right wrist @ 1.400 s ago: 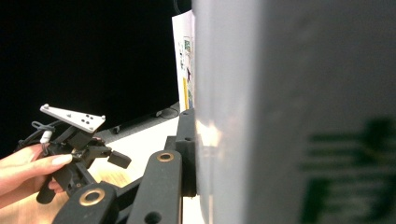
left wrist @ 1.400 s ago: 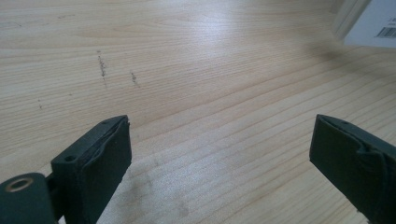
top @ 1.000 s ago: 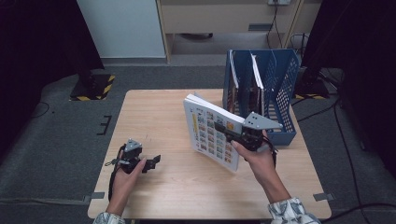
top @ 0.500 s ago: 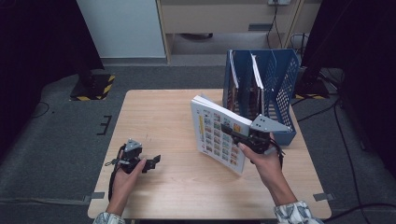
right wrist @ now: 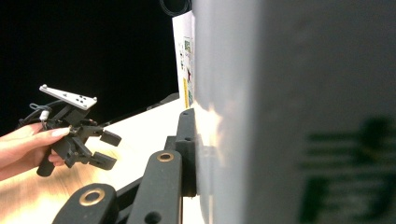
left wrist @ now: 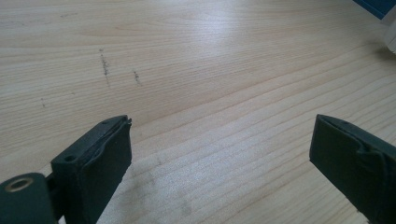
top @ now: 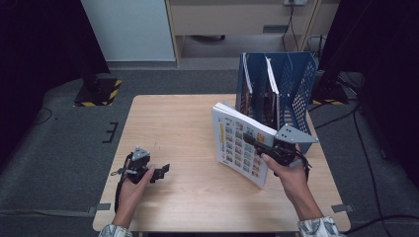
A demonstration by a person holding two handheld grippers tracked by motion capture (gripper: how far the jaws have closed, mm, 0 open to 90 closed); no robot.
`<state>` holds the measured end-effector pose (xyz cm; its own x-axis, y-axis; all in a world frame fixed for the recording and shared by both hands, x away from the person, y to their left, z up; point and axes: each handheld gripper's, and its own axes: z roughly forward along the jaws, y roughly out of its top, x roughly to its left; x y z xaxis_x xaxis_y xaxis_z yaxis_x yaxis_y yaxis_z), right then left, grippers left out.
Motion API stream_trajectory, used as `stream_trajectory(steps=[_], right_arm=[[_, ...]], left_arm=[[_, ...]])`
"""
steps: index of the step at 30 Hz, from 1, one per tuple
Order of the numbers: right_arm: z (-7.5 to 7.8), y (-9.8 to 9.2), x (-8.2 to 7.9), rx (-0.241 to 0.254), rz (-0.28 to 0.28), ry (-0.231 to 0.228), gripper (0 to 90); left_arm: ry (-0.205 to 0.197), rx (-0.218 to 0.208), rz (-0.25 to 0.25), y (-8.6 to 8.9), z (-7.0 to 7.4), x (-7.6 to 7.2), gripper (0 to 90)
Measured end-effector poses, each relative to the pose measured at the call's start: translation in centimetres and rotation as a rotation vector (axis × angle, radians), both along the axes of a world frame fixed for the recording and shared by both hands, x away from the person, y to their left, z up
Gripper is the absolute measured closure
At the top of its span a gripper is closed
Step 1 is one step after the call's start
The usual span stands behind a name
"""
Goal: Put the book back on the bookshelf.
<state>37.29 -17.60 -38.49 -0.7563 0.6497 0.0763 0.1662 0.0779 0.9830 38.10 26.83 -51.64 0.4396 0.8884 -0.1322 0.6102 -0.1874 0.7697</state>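
book, a thick white one with rows of small coloured pictures on its cover, is held tilted above the right half of the bench, just in front of the blue file rack. the right hand-held gripper is clamped on its lower right edge; in the right gripper view the cover presses flat against one black jaw. printing there is too blurred to read. the left hand-held gripper rests low over the bench's left front, jaws spread wide, gripping nothing.

The surface is pale wood with a smooth, faintly shiny grain, the rack perforated blue plastic, the book glossy printed paper, and the fingers matt black.
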Motion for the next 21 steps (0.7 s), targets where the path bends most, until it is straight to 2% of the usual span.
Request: stream_trajectory(steps=[21], right_arm=[[0.0, -3.0, -0.9, 0.015, -0.049, 0.001, 74.0]], left_arm=[[0.001, -0.001, 0.004, 0.0, 0.0, 0.0, 5.1]])
